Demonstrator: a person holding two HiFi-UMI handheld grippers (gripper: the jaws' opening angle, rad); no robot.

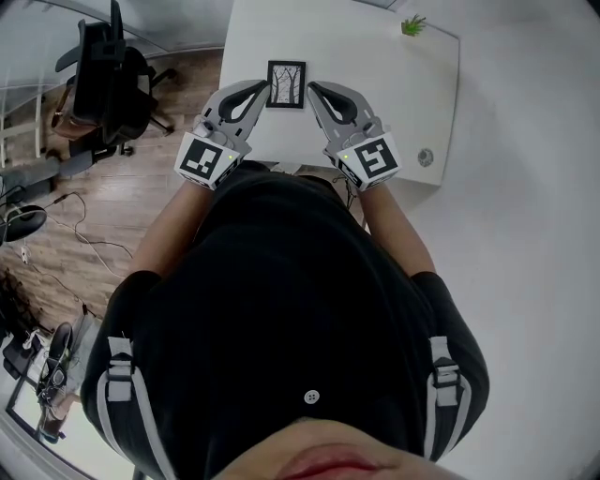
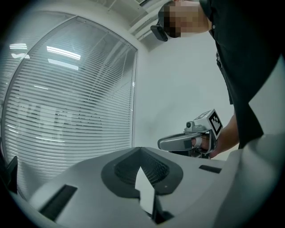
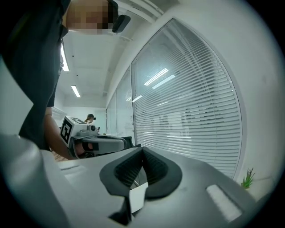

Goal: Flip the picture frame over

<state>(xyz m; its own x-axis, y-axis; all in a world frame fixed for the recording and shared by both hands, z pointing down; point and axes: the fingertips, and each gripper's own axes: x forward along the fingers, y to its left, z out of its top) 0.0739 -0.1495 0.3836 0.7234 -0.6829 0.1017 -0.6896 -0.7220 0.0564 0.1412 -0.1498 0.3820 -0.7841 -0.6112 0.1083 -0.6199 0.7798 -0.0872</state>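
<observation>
A small black picture frame [image 1: 286,84] with a tree drawing lies face up near the front of the white table [image 1: 375,75]. My left gripper [image 1: 262,88] sits just off the frame's left edge and my right gripper [image 1: 313,90] just off its right edge, tips pointing at each other. In the left gripper view the ribbed pads [image 2: 153,169] meet with nothing between them. The right gripper view shows the same: its pads [image 3: 153,169] are together and empty. Each gripper view shows the opposite gripper, but not the frame.
A small green plant [image 1: 412,25] stands at the table's far right corner, and a round fitting [image 1: 426,157] sits near the front right edge. A black office chair [image 1: 112,84] and cables stand on the wooden floor to the left. Window blinds [image 2: 67,111] fill the background.
</observation>
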